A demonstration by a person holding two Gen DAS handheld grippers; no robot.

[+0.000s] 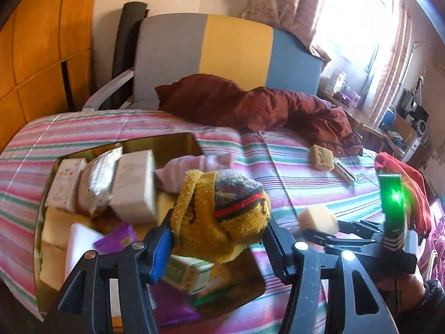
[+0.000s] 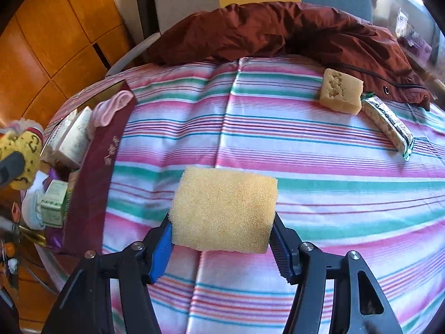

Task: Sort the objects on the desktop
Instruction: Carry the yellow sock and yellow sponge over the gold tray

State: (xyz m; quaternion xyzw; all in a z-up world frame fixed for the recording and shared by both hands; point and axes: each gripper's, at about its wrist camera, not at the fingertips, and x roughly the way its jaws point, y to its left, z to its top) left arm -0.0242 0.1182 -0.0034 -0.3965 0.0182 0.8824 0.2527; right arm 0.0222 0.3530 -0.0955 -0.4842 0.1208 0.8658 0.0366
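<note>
Left gripper (image 1: 218, 239) clamps the yellow sock (image 1: 222, 217) above the box (image 1: 167, 139).

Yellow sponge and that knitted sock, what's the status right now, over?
Right gripper shut on yellow foam sponge. Left gripper shut on mustard knitted sock, above open dark-red box. Nothing in the way.

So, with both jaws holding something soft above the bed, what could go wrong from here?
1. The yellow sock bundle hangs loosely from the left gripper; it could slip and land outside the box.
2. The box already looks crowded, so the bundle may knock the white cartons over.
3. The sponge in the right gripper is squashy and could spring free.
</note>
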